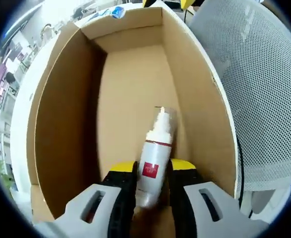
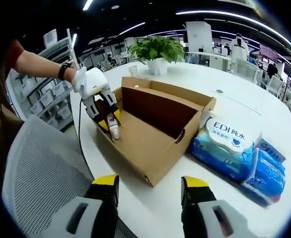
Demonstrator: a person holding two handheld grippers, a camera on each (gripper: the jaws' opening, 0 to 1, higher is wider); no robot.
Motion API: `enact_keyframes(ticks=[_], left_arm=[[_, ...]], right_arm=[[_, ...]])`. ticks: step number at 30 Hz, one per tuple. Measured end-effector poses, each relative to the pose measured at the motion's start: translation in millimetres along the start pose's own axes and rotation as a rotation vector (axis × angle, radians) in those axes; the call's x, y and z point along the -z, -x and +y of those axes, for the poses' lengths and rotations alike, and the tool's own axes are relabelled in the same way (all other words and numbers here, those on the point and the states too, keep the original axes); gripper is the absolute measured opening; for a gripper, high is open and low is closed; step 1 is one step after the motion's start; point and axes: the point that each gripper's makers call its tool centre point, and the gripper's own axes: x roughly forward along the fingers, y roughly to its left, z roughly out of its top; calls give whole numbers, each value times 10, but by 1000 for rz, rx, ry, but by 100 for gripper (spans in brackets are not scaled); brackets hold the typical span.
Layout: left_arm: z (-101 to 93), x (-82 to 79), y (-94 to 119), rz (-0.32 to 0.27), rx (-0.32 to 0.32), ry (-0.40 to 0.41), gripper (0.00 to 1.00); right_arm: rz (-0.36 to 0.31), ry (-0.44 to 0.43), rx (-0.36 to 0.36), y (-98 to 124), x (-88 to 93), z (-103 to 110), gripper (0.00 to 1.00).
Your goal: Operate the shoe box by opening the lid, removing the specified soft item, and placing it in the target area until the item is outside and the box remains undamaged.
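White round desk in open office, potted plant behind. One open shoe box; two wipes packs beside. Left gripper inside box, fingers clamping one bottle. Right gripper spread wide, holding nothing.

"EDI" with Chinese characters on the blue wipes pack; bottle's red label unreadable

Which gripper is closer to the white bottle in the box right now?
Left. The left gripper is inside the shoe box, its jaws on either side of the white bottle. The right gripper hangs open outside the box, off the near corner, well away from the bottle.
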Motion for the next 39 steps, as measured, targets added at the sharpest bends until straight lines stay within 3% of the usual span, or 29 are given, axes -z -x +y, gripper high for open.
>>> enact_keyframes(ticks=[3, 17, 31, 39], left_arm=[[39, -9, 4, -6, -25, 7, 20], [101, -183, 218, -53, -81, 13, 20], [166, -329, 434, -90, -143, -1, 20], [213, -622, 594, -139, -179, -28, 20]], right_arm=[[-9, -2, -44, -13, -22, 84, 48], [-20, -62, -119, -198, -192, 253, 47], [-65, -92, -102, -131, -369, 172, 43], [-83, -121, -111, -106, -409, 169, 43]])
